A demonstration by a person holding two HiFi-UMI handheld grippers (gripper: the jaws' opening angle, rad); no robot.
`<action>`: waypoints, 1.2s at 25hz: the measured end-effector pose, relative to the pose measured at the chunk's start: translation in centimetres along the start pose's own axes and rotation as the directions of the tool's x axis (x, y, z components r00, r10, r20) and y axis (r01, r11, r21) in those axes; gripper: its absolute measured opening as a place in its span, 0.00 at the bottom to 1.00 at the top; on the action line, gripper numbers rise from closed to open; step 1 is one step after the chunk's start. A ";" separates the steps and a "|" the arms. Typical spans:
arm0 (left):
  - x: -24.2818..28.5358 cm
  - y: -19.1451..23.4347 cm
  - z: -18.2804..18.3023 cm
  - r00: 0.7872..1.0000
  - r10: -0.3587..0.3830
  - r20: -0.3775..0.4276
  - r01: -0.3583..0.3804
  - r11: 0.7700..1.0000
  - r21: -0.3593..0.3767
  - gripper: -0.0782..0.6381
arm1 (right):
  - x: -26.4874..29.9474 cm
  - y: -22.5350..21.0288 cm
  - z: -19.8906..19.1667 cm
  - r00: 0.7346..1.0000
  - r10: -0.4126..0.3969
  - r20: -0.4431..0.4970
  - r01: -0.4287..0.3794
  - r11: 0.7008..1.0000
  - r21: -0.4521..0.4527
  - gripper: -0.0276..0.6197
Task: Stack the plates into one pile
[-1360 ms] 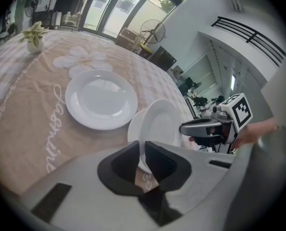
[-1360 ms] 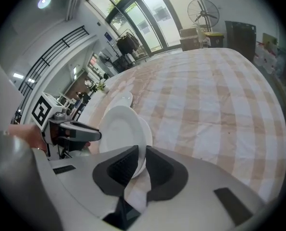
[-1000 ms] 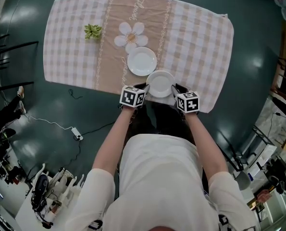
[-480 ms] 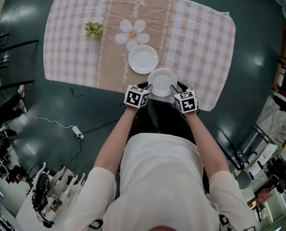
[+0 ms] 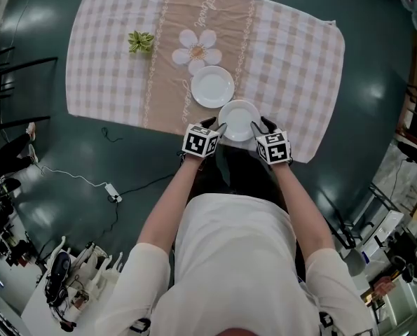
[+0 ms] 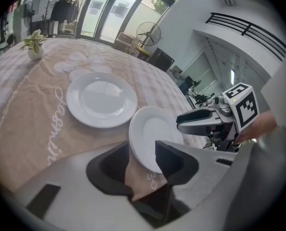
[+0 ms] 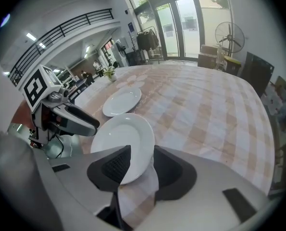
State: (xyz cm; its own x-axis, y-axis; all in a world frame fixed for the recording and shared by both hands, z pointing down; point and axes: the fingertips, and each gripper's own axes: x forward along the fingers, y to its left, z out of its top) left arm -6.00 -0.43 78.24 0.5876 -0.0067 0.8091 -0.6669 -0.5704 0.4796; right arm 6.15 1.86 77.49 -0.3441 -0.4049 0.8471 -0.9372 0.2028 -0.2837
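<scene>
Two white plates lie on the checked tablecloth (image 5: 292, 54). The far plate (image 5: 212, 87) (image 6: 101, 99) (image 7: 121, 101) rests flat near the printed flower. At the table's near edge, the near plate (image 5: 239, 120) (image 6: 150, 129) (image 7: 122, 134) sits between my two grippers. My left gripper (image 5: 219, 128) (image 6: 142, 150) has the plate's left rim between its jaws. My right gripper (image 5: 259, 126) (image 7: 142, 153) has the right rim between its jaws. Both pairs of jaws have just been opening and stand open around the rim, with cloth showing below them.
A small green plant (image 5: 140, 41) (image 6: 33, 41) stands at the cloth's far left. The near edge of the table runs just under the grippers, and the cloth hangs over it. Dark floor with a cable (image 5: 89, 182) surrounds the table.
The near plate and both grippers have stayed at the table's near edge. The left marker cube has shifted slightly towards the plate.
</scene>
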 end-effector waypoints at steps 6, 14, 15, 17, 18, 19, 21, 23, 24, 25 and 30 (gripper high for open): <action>-1.1 0.8 0.6 1.000 -0.004 0.022 0.004 1.000 -0.010 0.36 | -0.1 0.4 0.9 1.000 -0.003 0.004 0.003 0.999 -0.031 0.30; -2.7 2.7 2.1 0.997 0.005 0.071 -0.002 0.999 -0.039 0.36 | 0.3 1.8 3.4 1.000 0.013 0.001 -0.013 0.996 -0.083 0.30; -2.9 3.1 2.3 0.997 0.008 0.078 -0.004 0.999 -0.043 0.36 | 0.5 2.0 3.7 1.000 0.016 0.000 -0.016 0.996 -0.090 0.30; -3.3 3.8 2.6 0.996 0.015 0.089 -0.010 0.999 -0.052 0.35 | 0.9 2.4 4.4 1.000 0.023 -0.003 -0.023 0.995 -0.100 0.30; -3.4 4.2 2.7 0.996 0.018 0.092 -0.013 0.998 -0.057 0.35 | 1.1 2.6 4.7 1.000 0.026 -0.005 -0.026 0.994 -0.104 0.30; -3.6 4.6 2.9 0.995 0.020 0.094 -0.014 0.998 -0.062 0.36 | 1.4 2.7 5.0 1.000 0.028 -0.005 -0.029 0.994 -0.106 0.30; -3.8 5.3 3.1 0.995 0.025 0.101 -0.019 0.998 -0.068 0.35 | 1.9 3.1 5.7 0.999 0.032 -0.004 -0.033 0.994 -0.108 0.30; -4.1 6.2 3.5 0.993 0.037 0.113 -0.030 0.997 -0.070 0.35 | 2.5 3.3 6.3 0.999 0.035 -0.002 -0.035 0.994 -0.104 0.30; -4.2 6.6 3.7 0.992 0.045 0.122 -0.037 0.997 -0.072 0.35 | 2.7 3.3 6.6 0.999 0.036 -0.001 -0.036 0.994 -0.101 0.30; -4.4 7.1 4.0 0.990 0.053 0.131 -0.043 0.996 -0.074 0.35 | 2.9 3.3 6.9 0.999 0.037 0.001 -0.036 0.995 -0.098 0.30; -4.8 8.7 5.2 0.985 0.070 0.160 -0.058 0.995 -0.079 0.35 | 3.9 3.7 9.0 0.999 0.040 0.021 -0.037 0.994 -0.101 0.30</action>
State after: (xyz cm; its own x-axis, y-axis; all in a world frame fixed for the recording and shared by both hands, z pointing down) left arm -12.23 -9.60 76.78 0.6050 -0.1776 0.7762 -0.7341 -0.5021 0.4572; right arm 0.88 -6.98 75.72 -0.3820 -0.4152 0.8257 -0.9132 0.3071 -0.2680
